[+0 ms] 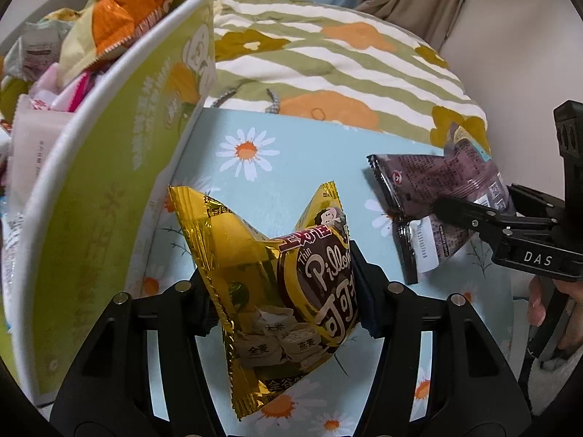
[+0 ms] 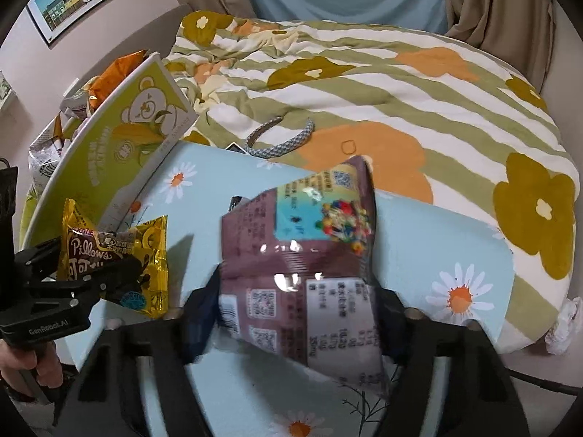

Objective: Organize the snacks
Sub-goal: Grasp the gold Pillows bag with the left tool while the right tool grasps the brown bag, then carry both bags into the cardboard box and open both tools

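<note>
My left gripper (image 1: 286, 291) is shut on a gold "Pillows" snack packet (image 1: 277, 291) and holds it above the blue daisy cloth (image 1: 291, 160). The same packet shows in the right wrist view (image 2: 120, 262) with the left gripper (image 2: 109, 276) on it. My right gripper (image 2: 298, 313) is shut on a purple-brown snack packet (image 2: 302, 255), also held above the cloth. From the left wrist view that packet (image 1: 437, 189) hangs at the right in the right gripper (image 1: 455, 215).
A green and white box (image 1: 109, 167) full of snack packets (image 1: 120, 18) stands at the left; it also shows in the right wrist view (image 2: 120, 145). Behind the cloth lies a striped flowered quilt (image 2: 400, 109) with a hairband (image 2: 280, 138) on it.
</note>
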Motion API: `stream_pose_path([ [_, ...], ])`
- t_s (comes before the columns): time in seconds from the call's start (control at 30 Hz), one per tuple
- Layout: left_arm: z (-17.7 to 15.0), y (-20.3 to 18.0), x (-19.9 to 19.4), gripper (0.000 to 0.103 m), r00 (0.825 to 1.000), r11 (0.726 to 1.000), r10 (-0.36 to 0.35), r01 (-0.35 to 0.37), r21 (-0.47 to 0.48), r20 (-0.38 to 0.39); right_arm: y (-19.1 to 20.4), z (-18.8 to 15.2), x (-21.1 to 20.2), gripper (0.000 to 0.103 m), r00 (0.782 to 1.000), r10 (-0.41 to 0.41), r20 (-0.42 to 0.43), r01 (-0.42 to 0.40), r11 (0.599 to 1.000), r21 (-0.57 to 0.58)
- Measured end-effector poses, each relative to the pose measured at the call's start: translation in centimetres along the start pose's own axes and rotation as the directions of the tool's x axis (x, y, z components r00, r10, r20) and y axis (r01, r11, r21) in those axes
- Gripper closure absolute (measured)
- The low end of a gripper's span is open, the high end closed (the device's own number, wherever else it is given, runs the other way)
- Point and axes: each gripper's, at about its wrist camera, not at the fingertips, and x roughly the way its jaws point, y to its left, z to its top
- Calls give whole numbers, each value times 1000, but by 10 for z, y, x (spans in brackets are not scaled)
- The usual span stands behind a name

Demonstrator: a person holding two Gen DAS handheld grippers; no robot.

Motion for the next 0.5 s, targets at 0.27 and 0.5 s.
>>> stream_pose_path([
  [0.27,6,-4,-49,46,997,1000,-7,6,8,71,14,1,-33,42,998,10,54,-9,1000,-19],
  [0.5,21,12,-121,46,985,1000,-10,12,-12,175,49,20,-83,42,991,36,130,-29,998,-58],
])
